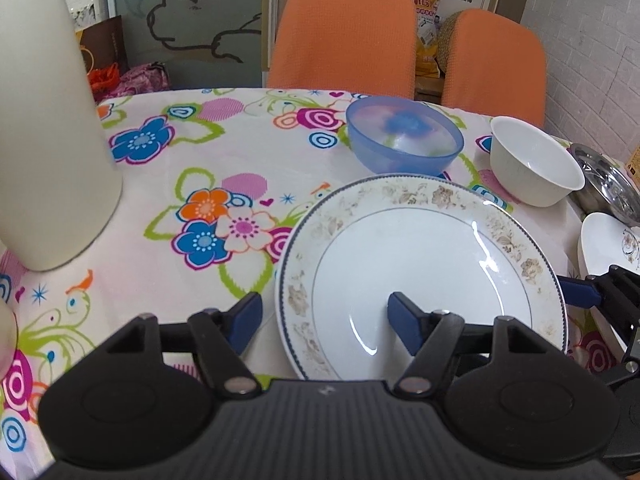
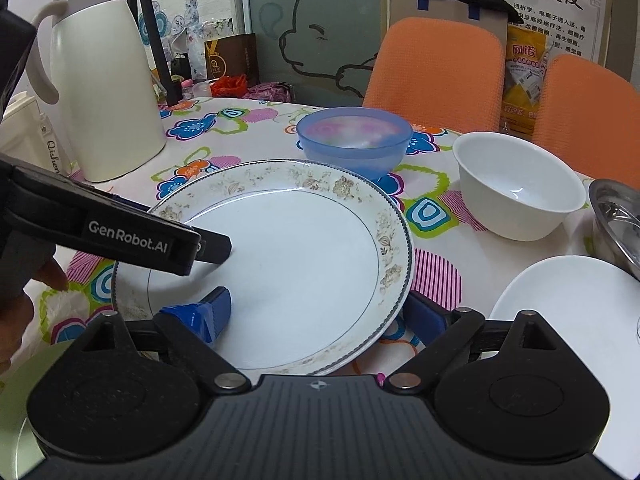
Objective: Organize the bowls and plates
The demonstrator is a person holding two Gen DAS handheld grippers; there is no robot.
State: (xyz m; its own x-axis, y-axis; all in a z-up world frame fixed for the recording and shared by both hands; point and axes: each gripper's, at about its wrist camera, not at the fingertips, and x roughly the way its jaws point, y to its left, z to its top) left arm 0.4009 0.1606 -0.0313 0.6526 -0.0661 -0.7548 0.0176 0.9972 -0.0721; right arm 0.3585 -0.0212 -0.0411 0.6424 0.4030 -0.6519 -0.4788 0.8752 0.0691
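Note:
A large white plate with a faded floral rim lies on the flowered tablecloth. My left gripper is open and straddles the plate's left rim, one finger outside it and one over the plate's well. My right gripper is open too and straddles the right rim, its left finger over the plate and its right finger at or under the edge. Behind the plate stand a translucent blue bowl and a white bowl.
A cream thermos jug stands at the left. At the right sit a steel dish and a plain white plate. Two orange chairs stand behind the table. A hand holds the left gripper.

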